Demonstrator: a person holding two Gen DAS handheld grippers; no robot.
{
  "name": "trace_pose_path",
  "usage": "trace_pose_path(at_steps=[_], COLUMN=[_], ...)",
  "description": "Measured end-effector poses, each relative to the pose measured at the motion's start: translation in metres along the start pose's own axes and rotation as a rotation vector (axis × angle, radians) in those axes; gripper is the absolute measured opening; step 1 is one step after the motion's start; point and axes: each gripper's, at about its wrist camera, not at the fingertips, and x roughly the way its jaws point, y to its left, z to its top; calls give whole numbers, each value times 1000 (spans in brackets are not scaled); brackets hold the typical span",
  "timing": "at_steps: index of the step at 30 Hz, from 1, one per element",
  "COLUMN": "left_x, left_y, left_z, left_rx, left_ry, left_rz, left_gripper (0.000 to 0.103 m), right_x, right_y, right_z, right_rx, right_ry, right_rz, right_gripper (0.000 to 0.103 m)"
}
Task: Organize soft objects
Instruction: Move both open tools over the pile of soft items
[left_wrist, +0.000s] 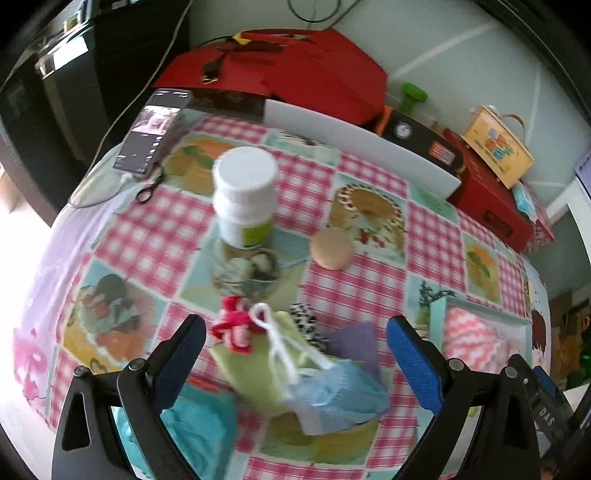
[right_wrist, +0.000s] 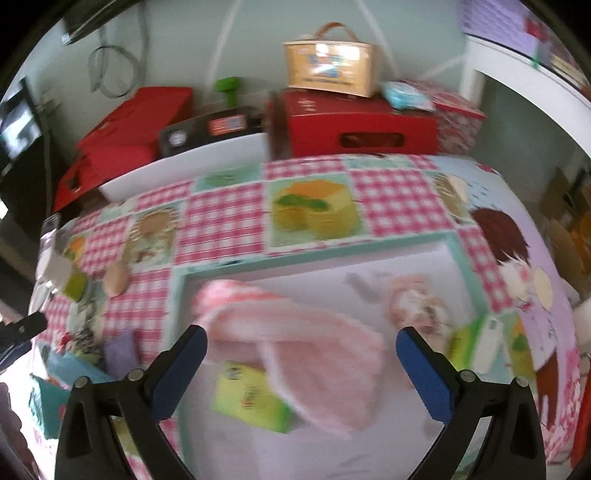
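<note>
My left gripper (left_wrist: 295, 339) is open above a heap of soft things: a pale green cloth (left_wrist: 255, 373), a light blue mesh pouch (left_wrist: 336, 391) with a white cord, a red and pink knitted piece (left_wrist: 234, 325), a purple pad (left_wrist: 354, 338) and a black-and-white fabric (left_wrist: 308, 323). A teal cloth (left_wrist: 199, 432) lies under its left finger. My right gripper (right_wrist: 301, 350) is open over a mint-rimmed white box (right_wrist: 461, 251) holding a pink knitted cloth (right_wrist: 317, 347), a green packet (right_wrist: 251, 400) and a small pink floral item (right_wrist: 417, 306).
A white pill bottle (left_wrist: 245, 197) stands on a glass jar (left_wrist: 245, 269) beside a tan round sponge (left_wrist: 331, 248). A phone (left_wrist: 153, 131) and scissors (left_wrist: 149, 188) lie far left. Red boxes (right_wrist: 354, 125), a white tray (left_wrist: 362, 147) and a yellow handled box (right_wrist: 332, 68) line the back.
</note>
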Motion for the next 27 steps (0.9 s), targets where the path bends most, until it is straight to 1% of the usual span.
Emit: trace_pose_path(at_steps=[6, 11, 13, 19, 23, 27], left_x=[8, 13, 14, 13, 13, 15], left_y=[18, 34, 40, 52, 59, 63], left_z=[-4, -7, -7, -8, -7, -7], left_rx=[-24, -43, -60, -82, -85, -67], left_ry=[47, 87, 93, 94, 98, 115], left_rz=[5, 38, 35, 25, 45, 61], left_gripper=[98, 98, 98, 98, 98, 98], right_x=[4, 6, 6, 3, 4, 4], right_y=[49, 86, 99, 130, 146, 161], right_z=[-5, -16, -21, -32, -39, -47], right_rx=[-106, -184, -213, -297, -340, -385], right_ry=[15, 44, 55, 65, 82, 94], right_rz=[82, 157, 188, 233, 251, 263], right_gripper=[103, 103, 103, 103, 103, 103])
